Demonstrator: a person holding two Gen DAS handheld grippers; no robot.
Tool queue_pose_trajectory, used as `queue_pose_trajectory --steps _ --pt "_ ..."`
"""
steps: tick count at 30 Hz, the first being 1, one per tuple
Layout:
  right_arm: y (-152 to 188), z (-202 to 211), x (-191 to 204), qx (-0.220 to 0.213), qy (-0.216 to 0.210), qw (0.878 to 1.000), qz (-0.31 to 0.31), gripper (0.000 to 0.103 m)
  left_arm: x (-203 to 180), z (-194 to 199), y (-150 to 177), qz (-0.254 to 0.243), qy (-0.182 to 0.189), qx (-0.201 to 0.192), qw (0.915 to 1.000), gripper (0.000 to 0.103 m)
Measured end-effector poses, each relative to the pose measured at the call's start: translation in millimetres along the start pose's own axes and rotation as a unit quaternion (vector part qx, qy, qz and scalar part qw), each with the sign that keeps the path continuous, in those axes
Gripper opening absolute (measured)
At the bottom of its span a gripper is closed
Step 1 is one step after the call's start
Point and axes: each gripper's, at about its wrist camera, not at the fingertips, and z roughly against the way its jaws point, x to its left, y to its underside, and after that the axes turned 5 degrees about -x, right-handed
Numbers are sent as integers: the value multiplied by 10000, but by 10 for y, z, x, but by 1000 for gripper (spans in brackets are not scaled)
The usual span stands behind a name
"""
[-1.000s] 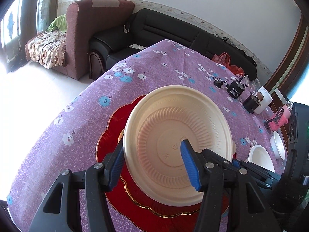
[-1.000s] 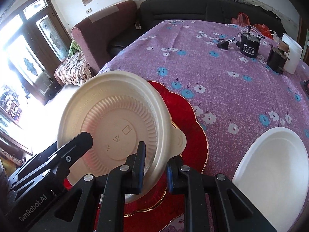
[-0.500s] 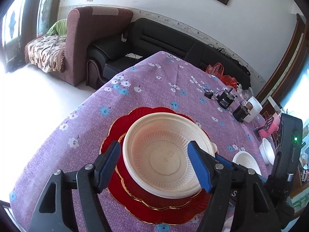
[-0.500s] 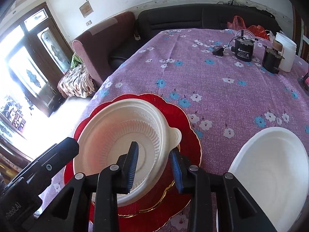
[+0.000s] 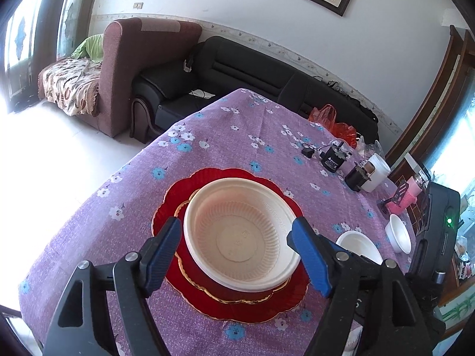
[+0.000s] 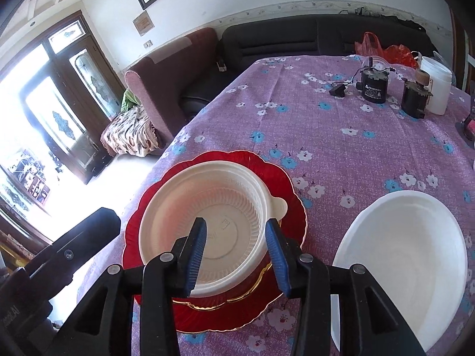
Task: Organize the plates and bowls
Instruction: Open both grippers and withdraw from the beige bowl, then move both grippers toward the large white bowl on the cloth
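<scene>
Left wrist | left hand-held gripper (image 5: 234, 249) released above cream bowl (image 5: 240, 234) | right hand-held gripper (image 6: 236, 252) released too

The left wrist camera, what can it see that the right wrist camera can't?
Only the left wrist view shows a second, smaller white bowl far along the table, a pink item near it, and the open left gripper. Only the right wrist view shows the glass doors and the open right gripper. Both show the cream bowl sitting on the red plates, a big white bowl beside them, the purple flowered tablecloth and the black sofa.
</scene>
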Motion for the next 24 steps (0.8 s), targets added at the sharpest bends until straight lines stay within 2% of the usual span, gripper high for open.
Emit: queue_pose_trajectory --steps 13,18,24 --pt "125 637 -284 -437 -97 9987 -261 52 -241 273 87 -240 63 -111 9996 77" --pt "203 982 -495 -690 -2 9969 -365 59 -430 332 151 -449 130 -92 9989 78" --pt "300 1310 -805 -865 217 9949 -469 60 -664 378 244 -713 192 -33 9973 80"
